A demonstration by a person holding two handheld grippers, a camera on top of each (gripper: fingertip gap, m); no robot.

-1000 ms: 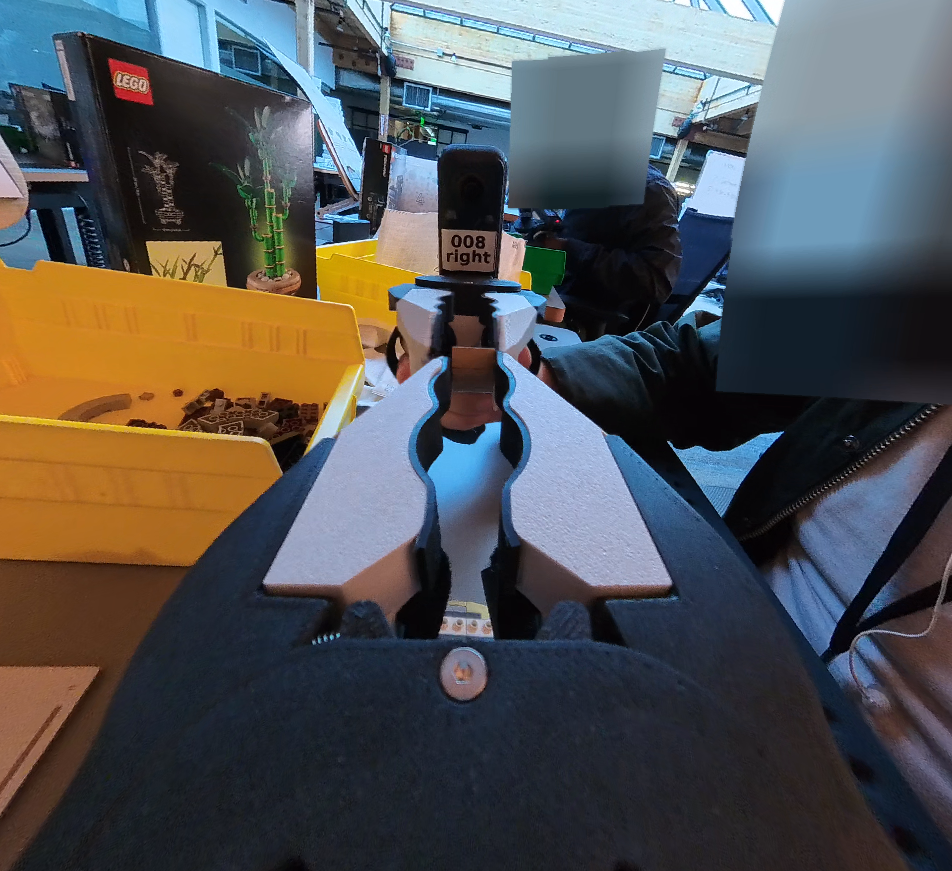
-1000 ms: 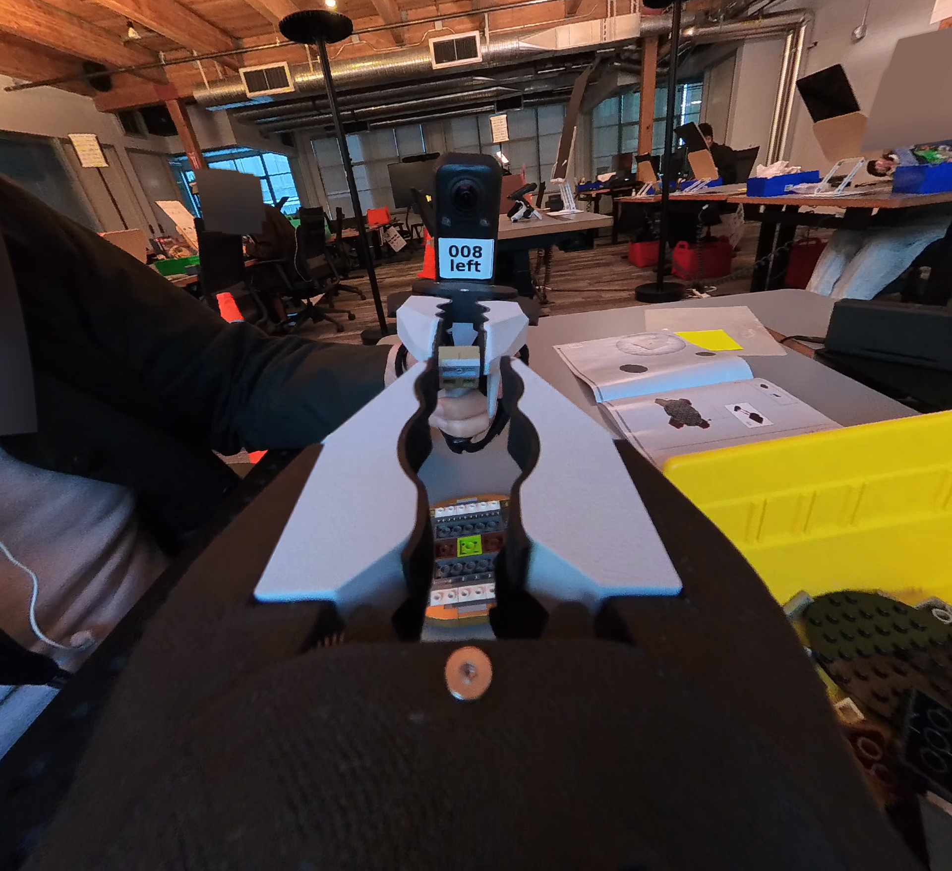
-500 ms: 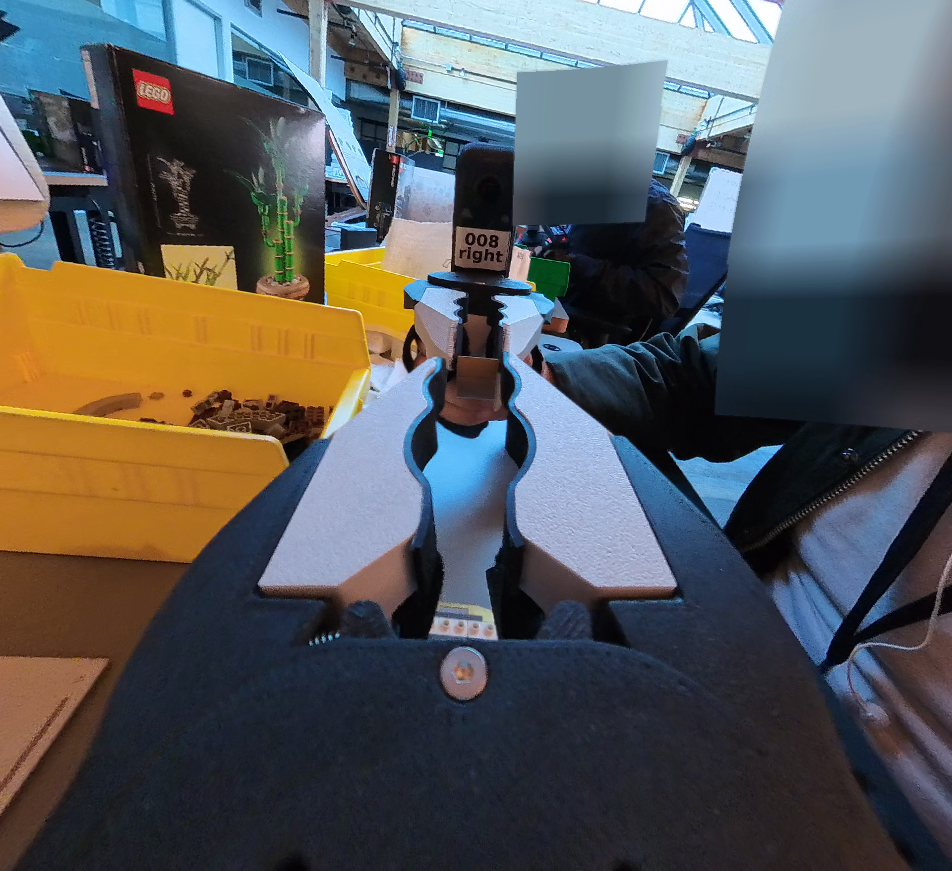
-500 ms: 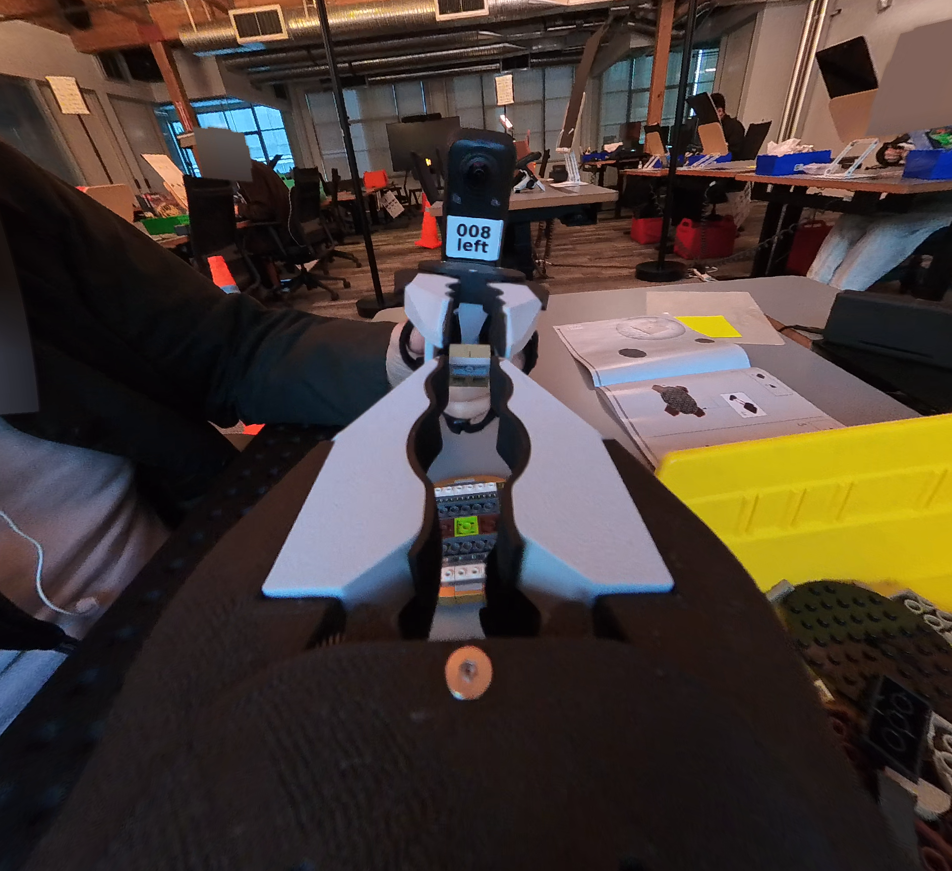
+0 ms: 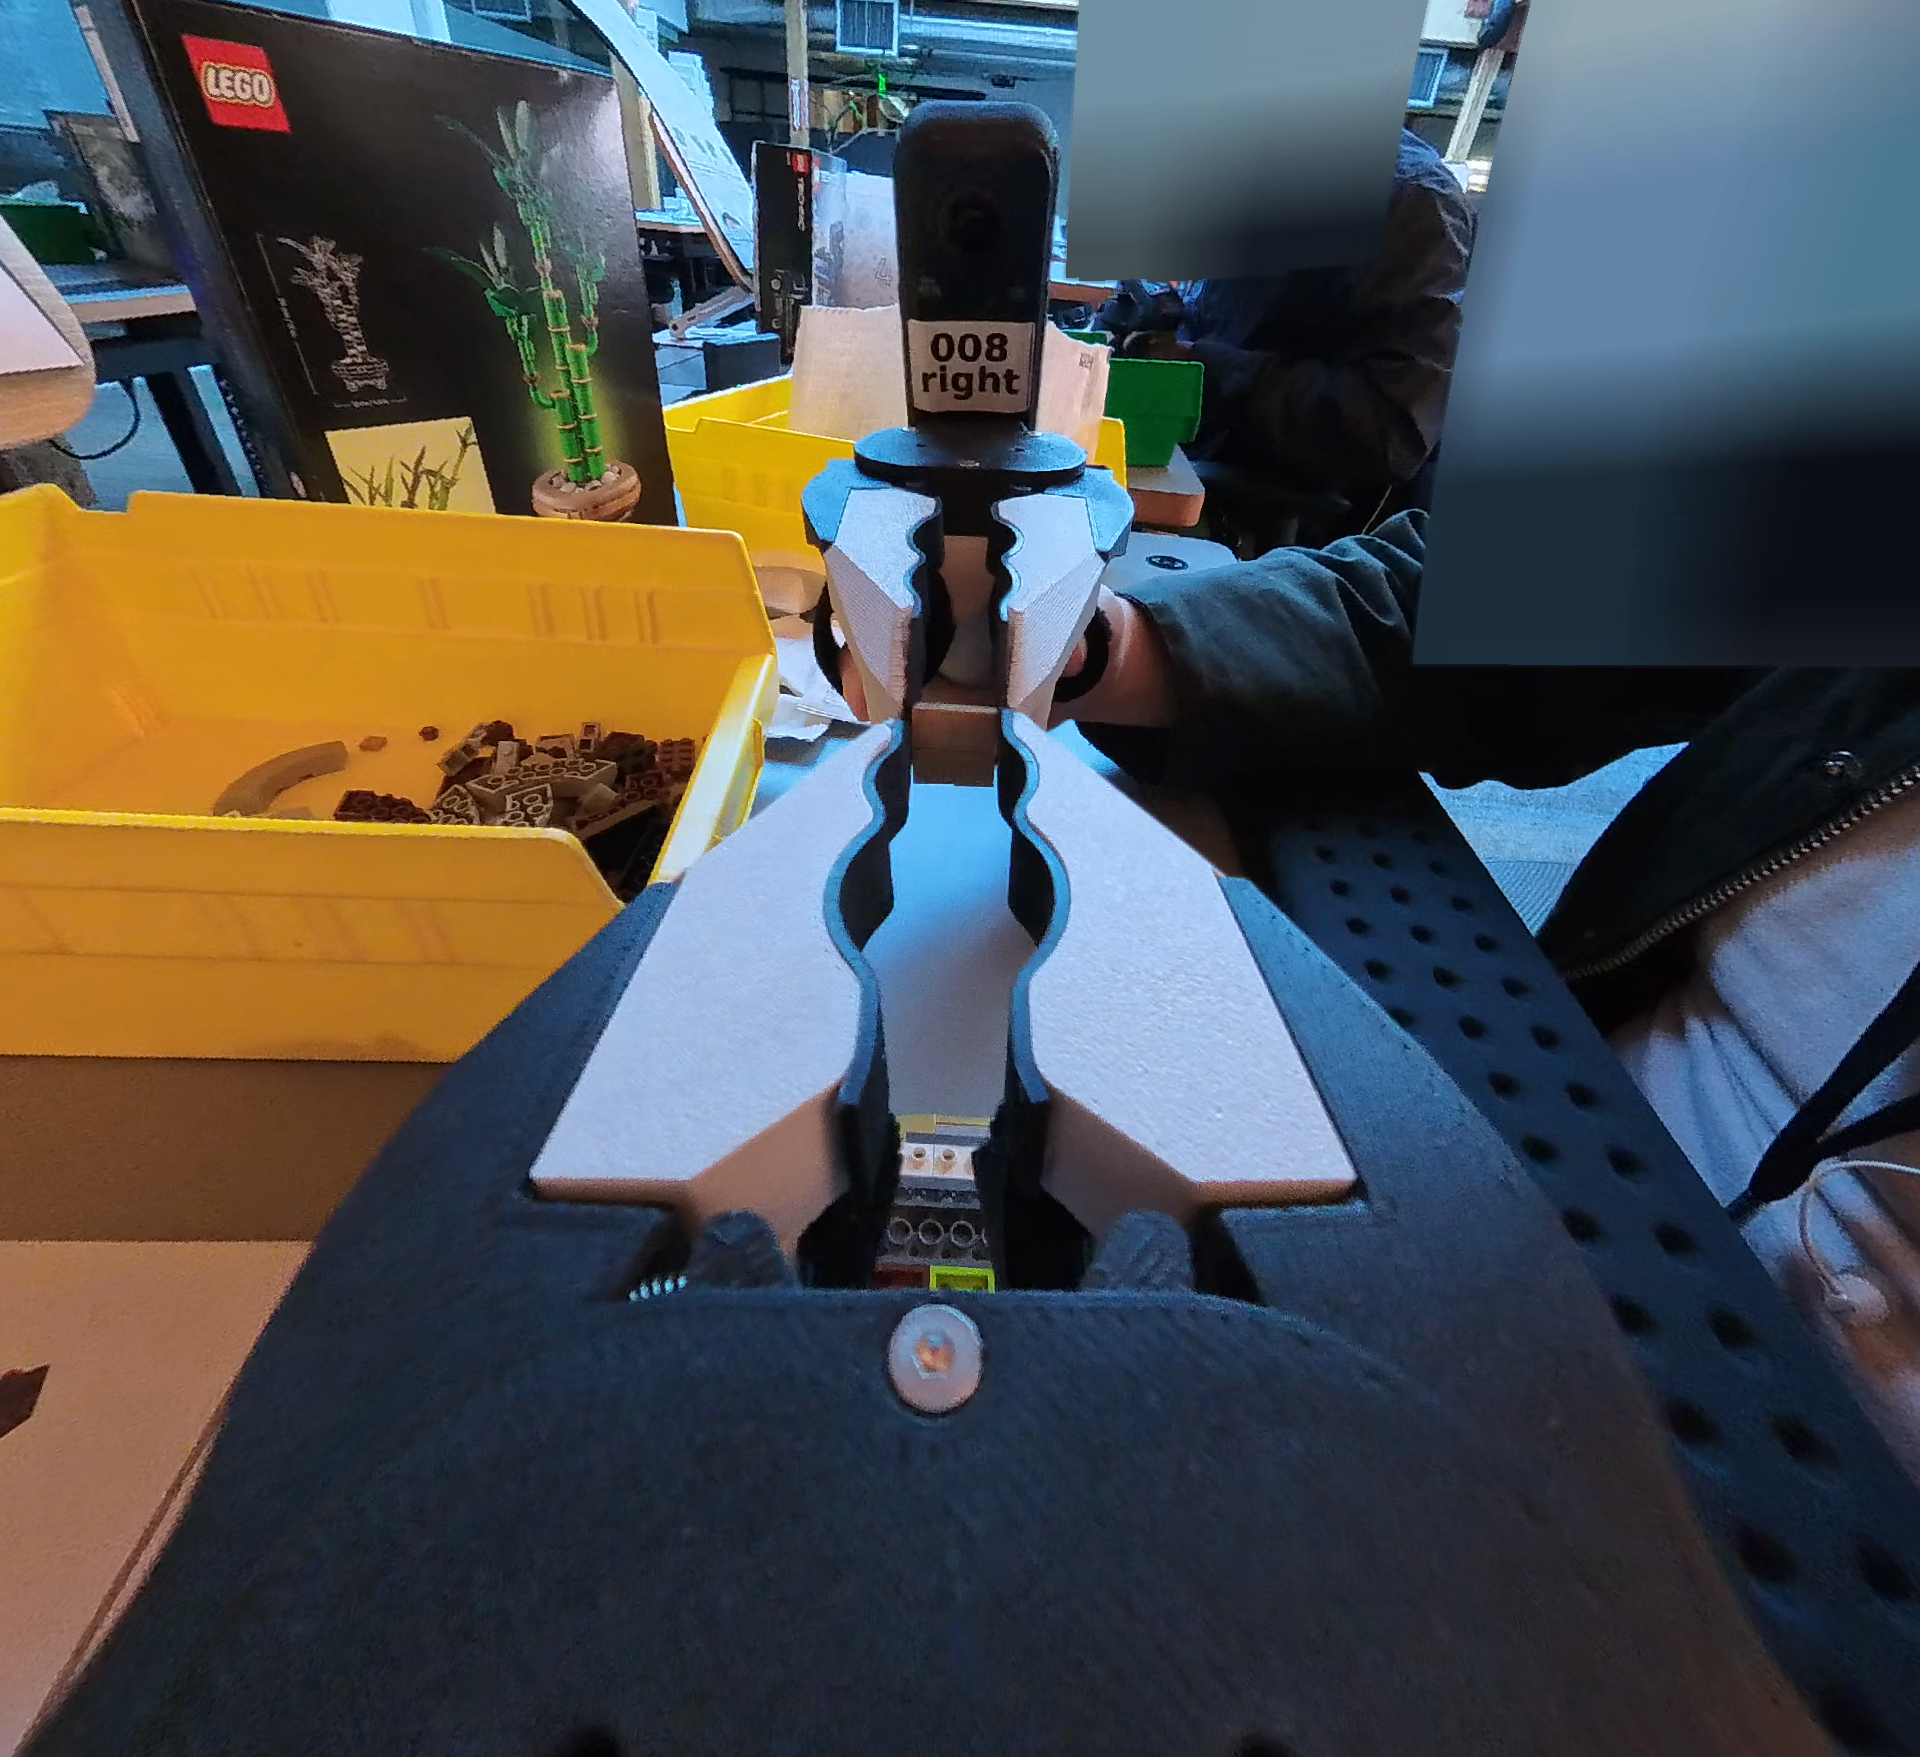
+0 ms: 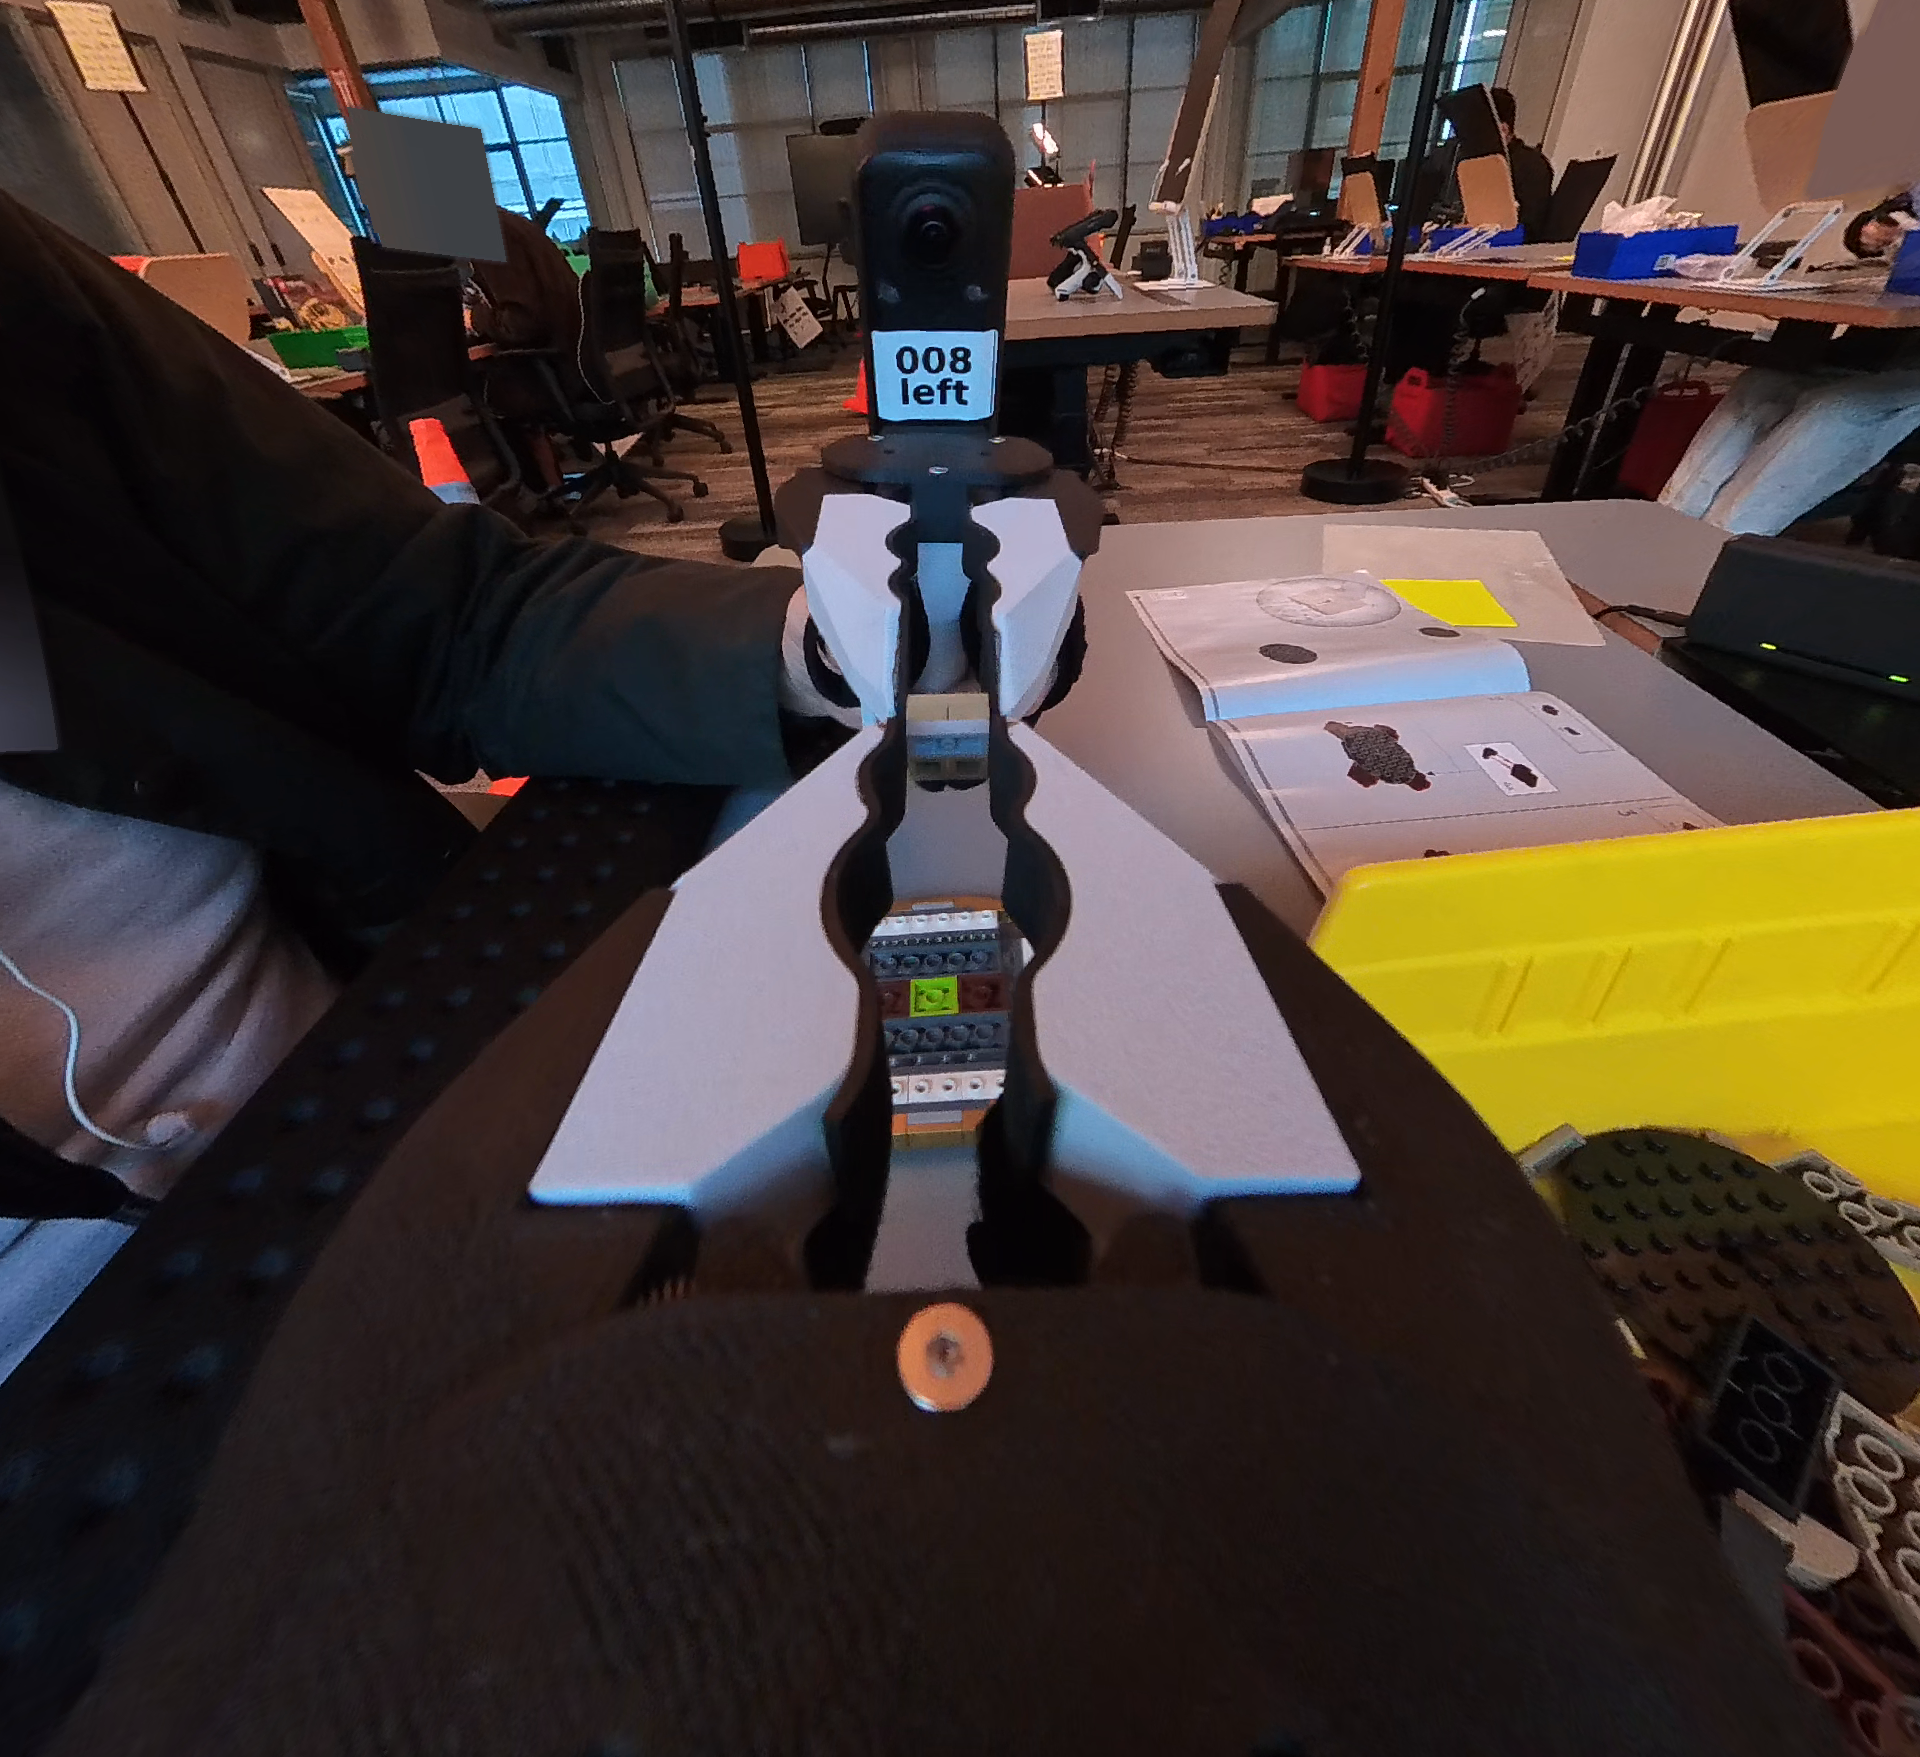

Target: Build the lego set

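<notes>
Left jaws: I am keeping the jaws of the left gripper [image 5: 953, 739] narrow. Their tips seem to be pinching the small brick piece [image 5: 954, 760].
Right jaws: I am keeping the jaws of the right gripper [image 6: 945, 733] narrow too. They are meeting the same piece from the other side, tip to tip.
Who is really gripping: both seem to be squeezing it, but I cannot tell which one is carrying it.
Why held this way: I think I am lining up the piece in the air, or pressing its layers tight.
Where the build is: the round build [image 6: 940, 1011] is lying on the surface [image 6: 1143, 720], right under the jaws.
Spare bricks: they are waiting in the yellow bin [image 5: 312, 886].
Booklet: the open booklet [image 6: 1403, 751] is lying near, so I can be checking the step.
</notes>
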